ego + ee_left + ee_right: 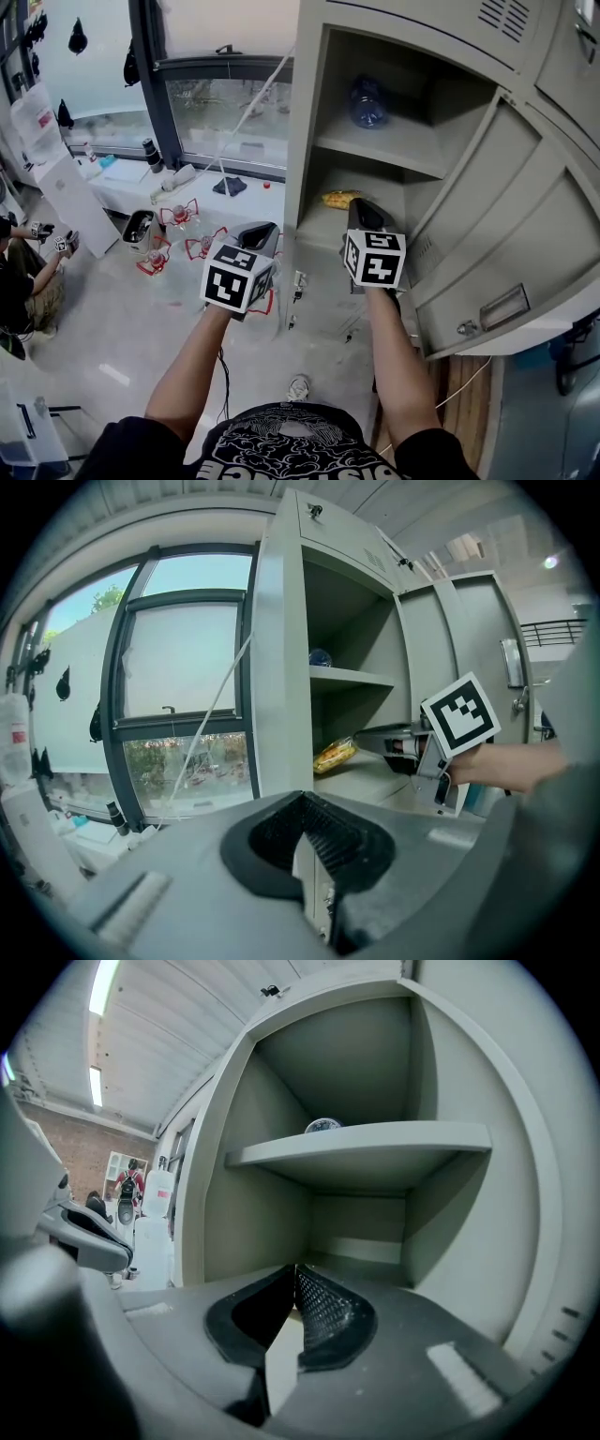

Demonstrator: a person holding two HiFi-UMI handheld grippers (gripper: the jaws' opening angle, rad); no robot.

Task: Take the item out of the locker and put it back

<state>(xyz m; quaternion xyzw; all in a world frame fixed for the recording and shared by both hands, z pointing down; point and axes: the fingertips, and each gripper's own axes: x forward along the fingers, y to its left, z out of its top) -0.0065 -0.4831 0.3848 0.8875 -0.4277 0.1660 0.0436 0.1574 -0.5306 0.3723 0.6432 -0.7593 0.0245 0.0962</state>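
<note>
1. Yellow and crinkly, the packet (340, 199) lies flat on the lower shelf (319, 230) of the grey metal locker (309, 112). I think this is the thing you should take out.
2. It looks light and soft, like a snack bag. It could crush or slide away, so squeeze it gently. Grab a flat end or an edge, not the puffy middle.
3. Your right gripper (361, 211) is at the mouth of the lower shelf, very close to the packet. I cannot tell if it touches it. The jaws are pressed together with nothing in them, so you will have to open them first.
4. Your left gripper (262, 230) hangs outside the locker, on the window side. Its jaws are together too, and they hold nothing.
5. On the upper shelf (394, 145) sits a see-through blue bottle (367, 101), near the back. It looks harder and heavier than the packet. I see nothing else on the two shelves.
6. The locker door (506, 234) is swung wide open on your right, so the way in is free.
</note>
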